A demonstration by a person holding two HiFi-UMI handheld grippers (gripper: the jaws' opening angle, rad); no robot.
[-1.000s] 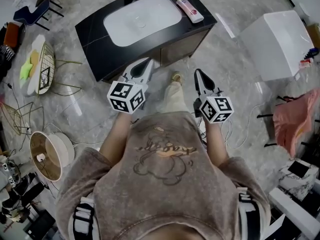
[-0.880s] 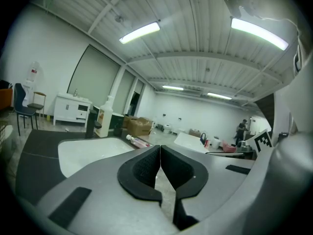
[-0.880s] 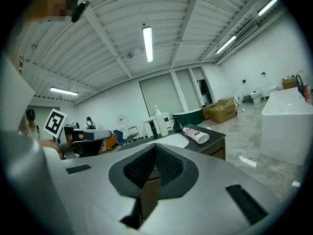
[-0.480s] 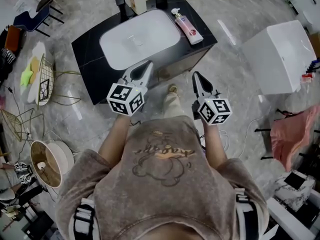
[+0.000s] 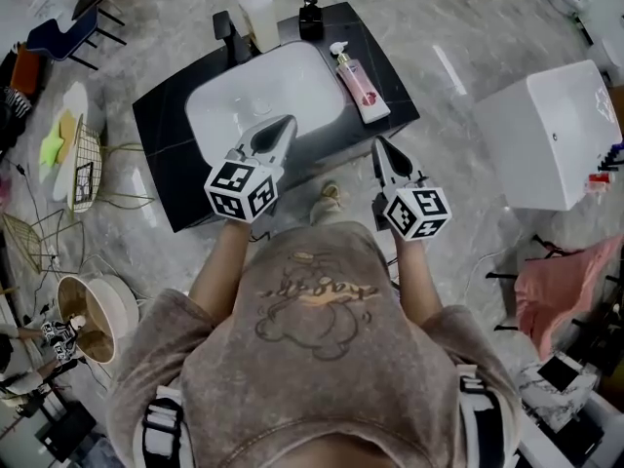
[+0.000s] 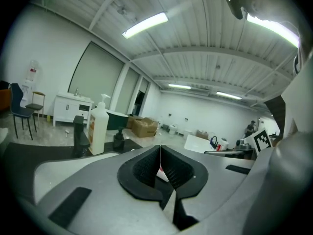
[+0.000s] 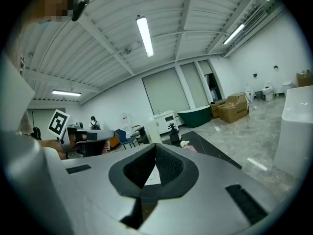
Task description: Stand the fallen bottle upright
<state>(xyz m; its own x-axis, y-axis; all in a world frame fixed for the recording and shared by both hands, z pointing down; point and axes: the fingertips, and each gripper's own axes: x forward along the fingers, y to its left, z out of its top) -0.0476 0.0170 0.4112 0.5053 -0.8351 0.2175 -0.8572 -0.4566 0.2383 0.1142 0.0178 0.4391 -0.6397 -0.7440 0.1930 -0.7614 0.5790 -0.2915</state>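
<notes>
Left claw (image 5: 286,123) and right claw (image 5: 378,144) clenched tight, holding nothing. Pink bottle (image 5: 359,78) lying flat on the black bench (image 5: 164,130), just beside the sink (image 5: 252,100). Might roll off if bumped by shut claws.

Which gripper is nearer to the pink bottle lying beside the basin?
Right. The right gripper is just short of the pink bottle; the left gripper is by the basin.
</notes>
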